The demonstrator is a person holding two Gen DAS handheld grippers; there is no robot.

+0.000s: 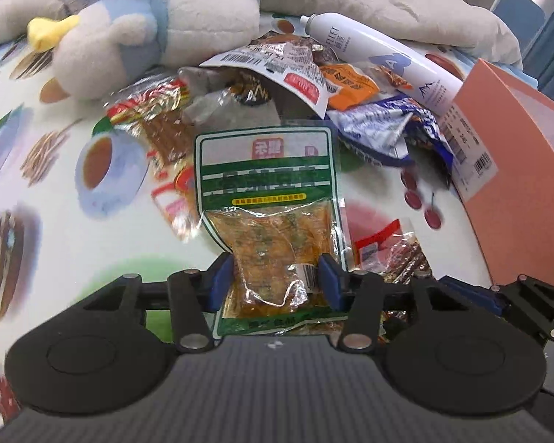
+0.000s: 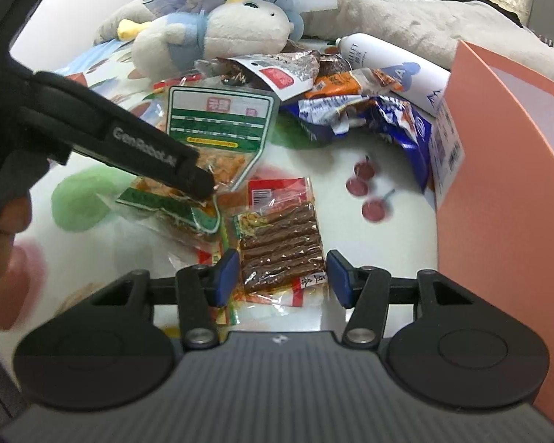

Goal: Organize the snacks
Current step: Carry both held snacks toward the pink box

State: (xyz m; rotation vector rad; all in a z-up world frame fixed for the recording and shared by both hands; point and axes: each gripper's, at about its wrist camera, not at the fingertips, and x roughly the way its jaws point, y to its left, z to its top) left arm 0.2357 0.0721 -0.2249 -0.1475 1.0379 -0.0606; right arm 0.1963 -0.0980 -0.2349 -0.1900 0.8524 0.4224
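Observation:
A green-and-white snack packet (image 1: 266, 199) with yellow pieces inside hangs lengthwise between the blue pads of my left gripper (image 1: 276, 280), which is shut on its lower half. The right wrist view shows the same green packet (image 2: 218, 118) lifted at its near end by the left gripper (image 2: 199, 184). My right gripper (image 2: 282, 277) is shut on a clear packet of brown sticks (image 2: 280, 243), with a pad against each long side. More snack packets lie heaped behind, among them a blue one (image 2: 369, 118) and an orange one (image 1: 347, 85).
An open pink box (image 2: 498, 184) stands at the right. A white spray bottle (image 1: 387, 59) lies behind the heap, and a plush toy (image 1: 147, 37) sits at the back left. A printed tablecloth (image 1: 55, 184) covers the table. A grey cushion (image 1: 387, 0) lies further back.

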